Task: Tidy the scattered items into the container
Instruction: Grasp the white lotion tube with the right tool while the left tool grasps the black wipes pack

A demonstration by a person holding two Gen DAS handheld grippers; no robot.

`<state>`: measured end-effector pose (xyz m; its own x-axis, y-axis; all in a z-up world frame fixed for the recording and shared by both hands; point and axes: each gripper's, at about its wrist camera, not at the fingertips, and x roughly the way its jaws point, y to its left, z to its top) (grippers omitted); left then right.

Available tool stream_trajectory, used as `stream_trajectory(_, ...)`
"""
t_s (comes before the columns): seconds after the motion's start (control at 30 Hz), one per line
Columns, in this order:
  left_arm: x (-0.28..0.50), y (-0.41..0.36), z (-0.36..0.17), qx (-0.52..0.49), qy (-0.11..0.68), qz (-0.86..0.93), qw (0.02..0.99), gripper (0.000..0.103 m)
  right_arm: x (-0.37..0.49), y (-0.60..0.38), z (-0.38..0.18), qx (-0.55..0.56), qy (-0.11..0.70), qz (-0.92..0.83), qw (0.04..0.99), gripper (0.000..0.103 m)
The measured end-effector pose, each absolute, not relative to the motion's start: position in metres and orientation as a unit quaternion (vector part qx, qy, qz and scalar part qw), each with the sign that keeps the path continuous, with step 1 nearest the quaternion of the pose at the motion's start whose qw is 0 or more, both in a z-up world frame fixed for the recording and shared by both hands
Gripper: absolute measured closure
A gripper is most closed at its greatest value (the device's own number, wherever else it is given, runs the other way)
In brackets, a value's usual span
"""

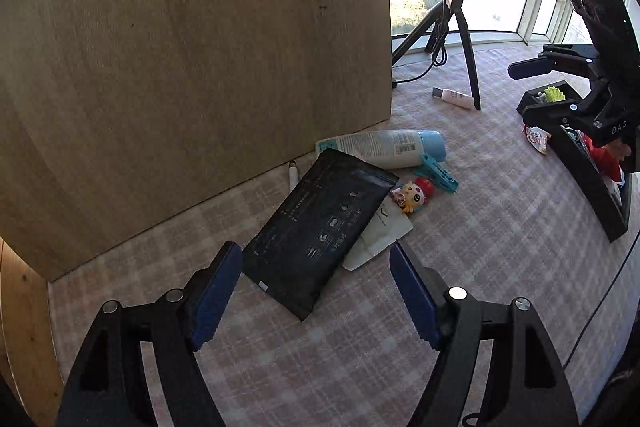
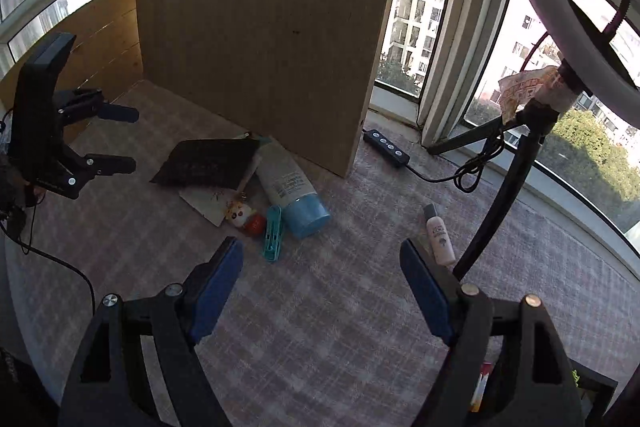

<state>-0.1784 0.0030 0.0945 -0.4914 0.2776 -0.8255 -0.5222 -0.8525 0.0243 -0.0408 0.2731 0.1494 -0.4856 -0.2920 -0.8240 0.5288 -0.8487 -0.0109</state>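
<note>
My left gripper (image 1: 316, 291) is open and empty, just short of a black flat pouch (image 1: 316, 227) that lies over a white card (image 1: 380, 239). Beside the pouch lie a white bottle with a blue cap (image 1: 392, 147), a teal clip (image 1: 438, 177) and a small doll keychain (image 1: 412, 193). A small pink tube (image 1: 456, 98) lies farther off. The black container (image 1: 592, 183) stands at the right with items in it. My right gripper (image 2: 320, 291) is open and empty above the cloth; in the left wrist view it (image 1: 536, 87) hovers over the container. The same pile shows in the right wrist view: pouch (image 2: 208, 163), bottle (image 2: 292, 195), clip (image 2: 273, 235), doll (image 2: 242, 215), tube (image 2: 440, 237).
A tall wooden board (image 1: 192, 67) stands right behind the pile. A ring light tripod (image 1: 460, 27) stands near the pink tube, with a power strip (image 2: 386, 143) and cable by the window. A checked cloth (image 1: 320, 367) covers the table. A snack packet (image 1: 536, 139) lies by the container.
</note>
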Motion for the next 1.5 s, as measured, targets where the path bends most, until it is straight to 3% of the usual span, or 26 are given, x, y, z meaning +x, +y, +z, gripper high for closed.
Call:
stream_trajectory(0.53,-0.231,0.019,0.039,-0.499,0.185,0.779,0.331,0.027,-0.122,0.187,0.063,0.524,0.218,-0.764,0.306,0.023)
stream_trajectory(0.83,-0.241,0.021,0.028,-0.511,0.195,0.757,0.358,0.020,-0.144,0.182,0.042,0.550,0.209,-0.745,0.314,0.023)
stream_trajectory(0.9,-0.241,0.019,0.028,-0.511,0.186,0.758,0.361,0.020,-0.144,0.182,0.041,0.545,0.213,-0.748,0.313,0.027)
stream_trajectory(1.0,-0.239,0.013,0.030,-0.508,0.169,0.763,0.363,0.023,-0.143,0.186,0.046,0.540,0.199,-0.753,0.317,0.045)
stream_trajectory(1.4,-0.209,-0.006,0.055,-0.485,0.131,0.798,0.333,0.039,-0.121,0.198,0.061,0.531,0.158,-0.770,0.318,0.054)
stream_trajectory(1.47,-0.202,-0.011,0.060,-0.480,0.125,0.804,0.328,0.048,-0.117,0.201,0.066,0.526,0.146,-0.776,0.315,0.056)
stream_trajectory(1.5,-0.197,-0.012,0.064,-0.478,0.121,0.806,0.326,0.062,-0.115,0.203,0.069,0.523,0.140,-0.779,0.314,0.056)
